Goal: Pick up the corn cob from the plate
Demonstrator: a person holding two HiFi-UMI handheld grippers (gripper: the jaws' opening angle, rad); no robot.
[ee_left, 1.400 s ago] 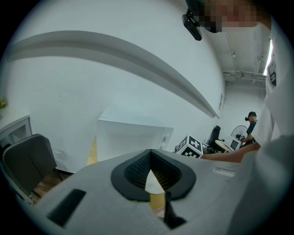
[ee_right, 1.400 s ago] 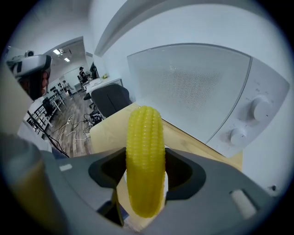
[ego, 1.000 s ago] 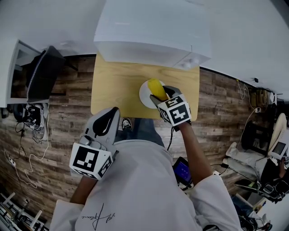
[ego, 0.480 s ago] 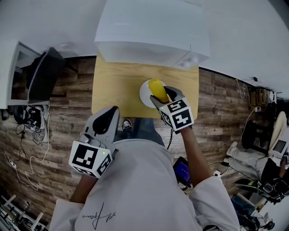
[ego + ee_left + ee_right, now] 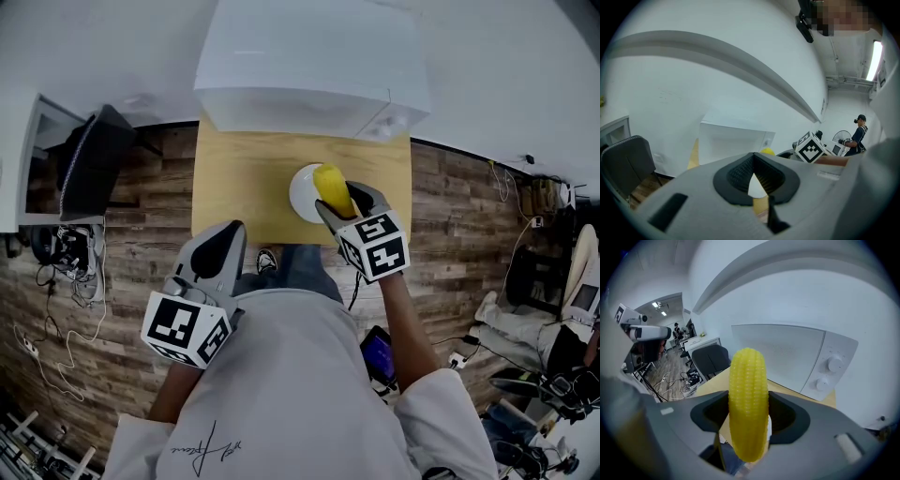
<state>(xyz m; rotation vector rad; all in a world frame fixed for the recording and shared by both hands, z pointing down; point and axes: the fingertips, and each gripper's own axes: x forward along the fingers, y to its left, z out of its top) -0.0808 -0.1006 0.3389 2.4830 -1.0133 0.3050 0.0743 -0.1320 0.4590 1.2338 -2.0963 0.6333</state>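
No writing you can read in any view.
The cursive script (image 5: 192, 452) on your shirt, lower left of the head view, is too small to make out; the marker cubes (image 5: 374, 246) carry only black-and-white square patterns, not letters or numbers.

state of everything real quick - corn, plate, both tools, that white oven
corn cob: gripped between the right tool's jaws, over the plate; contact with the plate unclear
plate: flat on the wooden table
right tool: shut on the corn cob
left tool: shut, empty, by the table's near edge
white oven: door closed
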